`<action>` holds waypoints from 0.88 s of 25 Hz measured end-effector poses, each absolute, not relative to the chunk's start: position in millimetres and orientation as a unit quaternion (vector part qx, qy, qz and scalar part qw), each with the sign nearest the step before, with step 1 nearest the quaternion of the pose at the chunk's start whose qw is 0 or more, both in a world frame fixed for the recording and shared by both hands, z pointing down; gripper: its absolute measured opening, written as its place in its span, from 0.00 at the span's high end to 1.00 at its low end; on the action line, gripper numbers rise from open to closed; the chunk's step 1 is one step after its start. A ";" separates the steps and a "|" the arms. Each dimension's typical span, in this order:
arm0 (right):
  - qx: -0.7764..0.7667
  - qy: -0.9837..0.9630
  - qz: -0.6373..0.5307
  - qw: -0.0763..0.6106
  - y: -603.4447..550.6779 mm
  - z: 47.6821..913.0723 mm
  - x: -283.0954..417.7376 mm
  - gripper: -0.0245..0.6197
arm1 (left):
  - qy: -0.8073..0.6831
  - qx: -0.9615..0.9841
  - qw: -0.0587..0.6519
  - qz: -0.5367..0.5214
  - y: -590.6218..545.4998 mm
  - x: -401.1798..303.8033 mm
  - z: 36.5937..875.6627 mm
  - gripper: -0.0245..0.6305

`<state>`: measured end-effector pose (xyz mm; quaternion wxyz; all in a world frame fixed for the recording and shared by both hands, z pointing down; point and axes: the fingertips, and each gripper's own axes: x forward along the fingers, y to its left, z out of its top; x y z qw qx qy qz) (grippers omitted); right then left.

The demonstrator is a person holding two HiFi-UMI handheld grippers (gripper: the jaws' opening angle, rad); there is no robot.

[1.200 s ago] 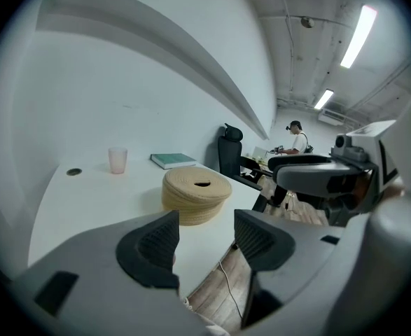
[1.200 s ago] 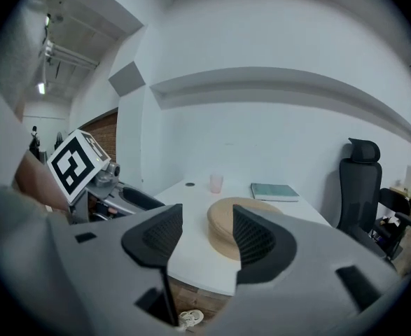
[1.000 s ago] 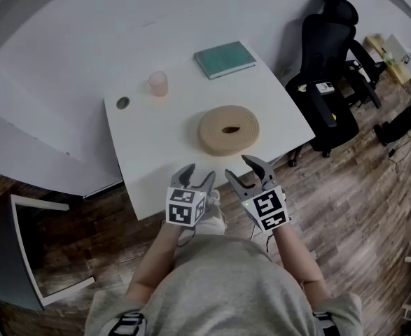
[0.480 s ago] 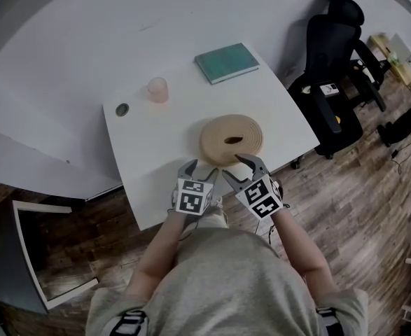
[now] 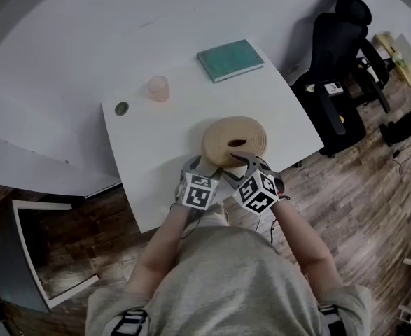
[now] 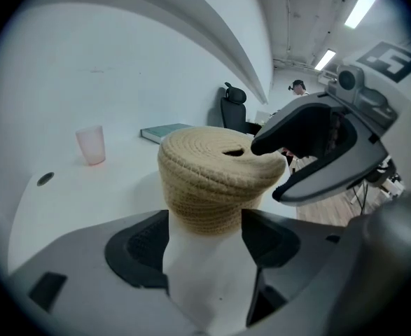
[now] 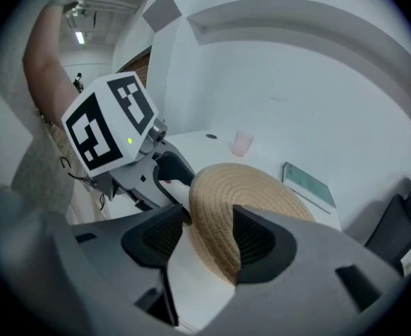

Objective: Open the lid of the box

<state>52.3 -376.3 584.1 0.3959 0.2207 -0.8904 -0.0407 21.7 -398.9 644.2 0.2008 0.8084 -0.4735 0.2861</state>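
The box is a round tan woven basket (image 5: pixel 234 141) with a domed lid and a small hole in its top, standing near the front edge of the white table (image 5: pixel 149 152). My left gripper (image 5: pixel 202 168) is at its near left side. In the left gripper view its jaws are opening, with the basket's wall (image 6: pixel 216 187) just ahead between the tips and the pads (image 6: pixel 145 240) clear of it. My right gripper (image 5: pixel 251 162) is at the near right, open, and straddles the lid's rim (image 7: pixel 223 222). In the left gripper view the right gripper's upper finger (image 6: pixel 282 138) lies over the lid top.
A pink cup (image 5: pixel 158 87) and a small dark round disc (image 5: pixel 122 108) sit at the table's back left, a teal book (image 5: pixel 230 59) at the back right. A black office chair (image 5: pixel 335 61) stands right of the table. The person's torso is close to the front edge.
Both grippers have moved forward from beyond the table's front edge up to the basket. The right jaws now reach over the lid's rim.
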 end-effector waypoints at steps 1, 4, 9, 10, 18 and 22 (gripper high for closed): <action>0.213 -0.888 -0.048 0.404 -377.6 587.0 51.8 0.62 | -0.471 0.809 0.201 0.288 -400.6 22.1 646.1 0.51; 0.189 -0.881 -0.076 0.427 -378.4 594.9 49.7 0.62 | -0.464 0.813 0.198 0.291 -405.3 23.4 648.9 0.51; 0.179 -0.873 -0.109 0.441 -382.1 598.9 49.4 0.64 | -0.455 0.811 0.202 0.307 -404.6 23.6 647.6 0.50; 0.181 -0.873 -0.109 0.439 -383.2 598.8 49.8 0.66 | -0.453 0.812 0.200 0.309 -404.4 23.9 648.2 0.50; 0.185 -0.878 -0.105 0.429 -384.6 599.2 50.6 0.67 | -0.455 0.809 0.191 0.319 -404.9 24.8 650.3 0.50; 0.185 -0.879 -0.105 0.426 -384.6 599.2 50.8 0.68 | -0.457 0.807 0.192 0.320 -405.0 24.8 650.8 0.50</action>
